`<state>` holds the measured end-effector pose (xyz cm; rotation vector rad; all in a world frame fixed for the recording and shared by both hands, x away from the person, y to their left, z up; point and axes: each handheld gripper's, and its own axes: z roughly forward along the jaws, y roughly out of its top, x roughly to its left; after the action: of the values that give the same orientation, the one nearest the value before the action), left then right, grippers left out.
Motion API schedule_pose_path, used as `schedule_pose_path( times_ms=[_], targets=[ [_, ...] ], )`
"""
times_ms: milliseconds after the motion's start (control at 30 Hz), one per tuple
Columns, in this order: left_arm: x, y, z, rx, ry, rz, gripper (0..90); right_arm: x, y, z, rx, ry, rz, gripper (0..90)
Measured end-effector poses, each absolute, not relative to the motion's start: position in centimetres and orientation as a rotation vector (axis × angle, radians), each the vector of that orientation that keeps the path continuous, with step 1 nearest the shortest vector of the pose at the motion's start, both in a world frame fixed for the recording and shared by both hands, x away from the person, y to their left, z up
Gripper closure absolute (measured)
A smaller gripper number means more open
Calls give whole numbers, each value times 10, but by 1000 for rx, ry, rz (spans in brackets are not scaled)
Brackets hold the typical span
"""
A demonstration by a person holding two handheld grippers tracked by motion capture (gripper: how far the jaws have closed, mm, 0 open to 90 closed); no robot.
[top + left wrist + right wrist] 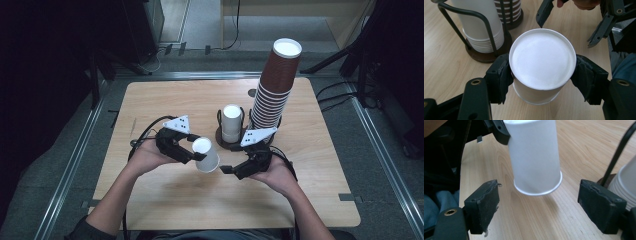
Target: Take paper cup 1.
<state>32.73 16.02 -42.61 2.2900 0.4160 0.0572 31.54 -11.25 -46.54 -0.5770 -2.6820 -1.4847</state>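
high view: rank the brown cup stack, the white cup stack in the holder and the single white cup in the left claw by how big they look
1. Brown cup stack, clearly the largest and tallest.
2 and 3. White cup stack and single white cup look about alike; the single cup is tilted and nearer the camera, so their order is unsure.

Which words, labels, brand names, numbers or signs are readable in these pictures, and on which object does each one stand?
No readable text: there are none in these pictures.
White cup held upside down in the left gripper: plain, no print.
White cup stack in the wire holder: plain.
Brown cup stack: white stripes, no letters.
Grey plates on the grippers: dark dots, no writing.
Table: bare wood grain.
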Motion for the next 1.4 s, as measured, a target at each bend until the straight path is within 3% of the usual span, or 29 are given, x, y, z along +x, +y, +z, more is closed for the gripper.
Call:
schedule_pose_path(
  times_ms=[800,1000,1300,1400],
  targets=[
    [317,128,-438,2351,247,-19,344,317,-76,-483,-403,-2742,-1348,164],
    [315,124,-439,2357,232,-7,344,318,-76,-484,-382,-2758,-1331,250],
    [318,127,-440,2351,271,-45,344,315,-76,-483,-346,-2771,-1331,295],
    [320,132,-439,2314,317,-63,279,316,-77,-483,-340,-2785,-1338,296]
  ],
)
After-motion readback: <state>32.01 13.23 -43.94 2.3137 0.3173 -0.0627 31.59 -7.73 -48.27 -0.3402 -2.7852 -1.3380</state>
